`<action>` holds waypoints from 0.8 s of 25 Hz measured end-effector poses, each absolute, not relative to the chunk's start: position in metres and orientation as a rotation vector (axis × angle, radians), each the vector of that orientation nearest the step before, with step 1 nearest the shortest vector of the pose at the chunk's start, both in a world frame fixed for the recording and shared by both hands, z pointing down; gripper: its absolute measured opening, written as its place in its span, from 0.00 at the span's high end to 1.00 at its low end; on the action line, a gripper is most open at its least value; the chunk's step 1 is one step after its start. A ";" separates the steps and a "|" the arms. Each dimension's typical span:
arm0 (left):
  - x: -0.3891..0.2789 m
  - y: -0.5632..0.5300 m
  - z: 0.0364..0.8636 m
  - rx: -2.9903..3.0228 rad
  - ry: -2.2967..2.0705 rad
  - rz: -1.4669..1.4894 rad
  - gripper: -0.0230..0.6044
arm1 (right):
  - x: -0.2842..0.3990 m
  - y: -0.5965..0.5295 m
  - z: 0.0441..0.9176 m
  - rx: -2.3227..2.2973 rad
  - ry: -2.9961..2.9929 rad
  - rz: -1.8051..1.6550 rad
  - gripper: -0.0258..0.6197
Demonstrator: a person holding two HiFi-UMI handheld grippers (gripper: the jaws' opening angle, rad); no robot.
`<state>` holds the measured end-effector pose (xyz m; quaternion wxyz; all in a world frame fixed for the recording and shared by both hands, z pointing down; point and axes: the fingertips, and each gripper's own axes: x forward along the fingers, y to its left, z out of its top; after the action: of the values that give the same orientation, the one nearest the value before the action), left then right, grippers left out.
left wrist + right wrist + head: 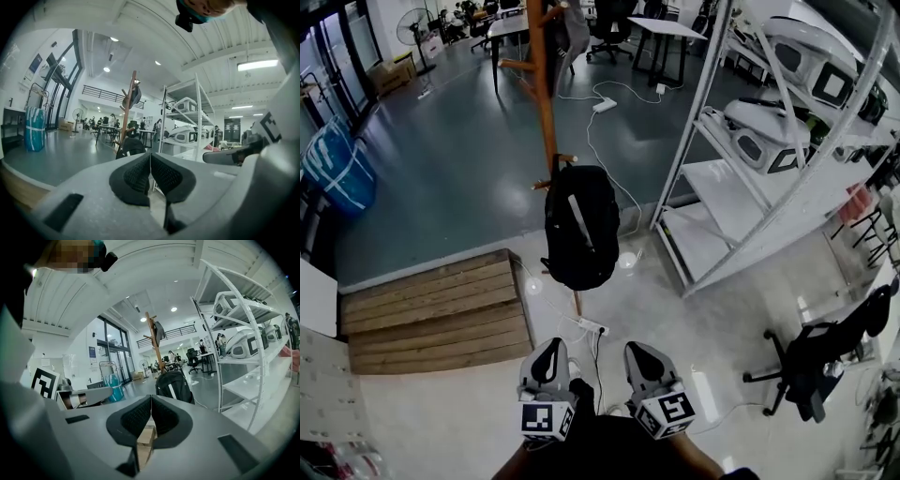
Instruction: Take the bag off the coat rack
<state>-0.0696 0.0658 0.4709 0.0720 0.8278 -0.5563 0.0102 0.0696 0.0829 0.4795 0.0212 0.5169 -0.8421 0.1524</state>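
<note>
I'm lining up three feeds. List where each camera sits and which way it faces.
Head view: on the head, steeply down at the bag on the coat rack; left gripper and right gripper show below.
Left gripper view: on that gripper, facing the bag over its shut jaws.
Right gripper view: the same.
All share the bag.

A black bag (580, 239) hangs low on a wooden coat rack (546, 103), straight ahead of the person. The left claw (549, 354) and right claw (641, 356) sit side by side, well short of it. A wooden platform (441, 314) lies to the left, white shelving (741, 225) and a black chair (820, 356) to the right.
</note>
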 end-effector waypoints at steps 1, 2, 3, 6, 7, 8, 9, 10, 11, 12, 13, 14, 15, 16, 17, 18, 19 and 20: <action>-0.073 0.056 0.470 2.487 -1.668 0.026 0.93 | 0.065 0.074 0.478 1.603 -2.607 0.471 0.94; -0.078 0.047 0.468 2.488 -1.664 0.022 0.93 | 0.061 0.065 0.477 1.604 -2.602 0.471 0.94; -0.082 0.038 0.467 2.489 -1.658 0.019 0.93 | 0.056 0.056 0.476 1.606 -2.597 0.471 0.94; -0.097 0.014 0.465 2.494 -1.644 0.018 0.93 | 0.041 0.033 0.473 1.612 -2.582 0.470 0.94; -0.101 0.007 0.465 2.495 -1.641 0.014 0.93 | 0.036 0.026 0.472 1.615 -2.579 0.469 0.94; -0.105 -0.001 0.465 2.495 -1.638 0.010 0.93 | 0.032 0.019 0.471 1.617 -2.575 0.468 0.94; -0.109 -0.007 0.465 2.493 -1.636 0.007 0.93 | 0.028 0.012 0.471 1.617 -2.570 0.468 0.94; -0.112 -0.013 0.465 2.489 -1.635 0.005 0.93 | 0.025 0.006 0.470 1.616 -2.565 0.469 0.94; -0.115 -0.019 0.466 2.485 -1.635 0.004 0.93 | 0.023 0.000 0.470 1.616 -2.563 0.470 0.94; -0.118 -0.025 0.467 2.481 -1.635 0.004 0.93 | 0.020 -0.006 0.471 1.618 -2.564 0.470 0.94; -0.121 -0.031 0.468 2.479 -1.635 0.005 0.93 | 0.017 -0.012 0.471 1.620 -2.566 0.467 0.94; -0.123 -0.036 0.469 2.479 -1.636 0.005 0.93 | 0.014 -0.018 0.471 1.618 -2.566 0.463 0.94; -0.126 -0.042 0.469 2.480 -1.638 0.004 0.93 | 0.011 -0.024 0.471 1.612 -2.566 0.459 0.94; -0.127 -0.046 0.469 2.480 -1.640 0.001 0.93 | 0.008 -0.029 0.472 1.605 -2.566 0.457 0.94; -0.129 -0.050 0.469 2.476 -1.643 -0.001 0.93 | 0.006 -0.034 0.472 1.595 -2.566 0.457 0.94; -0.130 -0.053 0.470 2.470 -1.647 -0.001 0.93 | 0.005 -0.039 0.473 1.584 -2.567 0.459 0.94; -0.131 -0.056 0.471 2.461 -1.652 0.002 0.93 | 0.003 -0.044 0.473 1.574 -2.570 0.464 0.94; -0.132 -0.060 0.472 2.452 -1.659 0.007 0.93 | 0.003 -0.049 0.473 1.567 -2.574 0.468 0.94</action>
<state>-0.1321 -0.0604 0.4720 0.0903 0.8248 -0.5582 0.0023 0.0031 -0.0492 0.4734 0.0460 0.5133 -0.8431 0.1534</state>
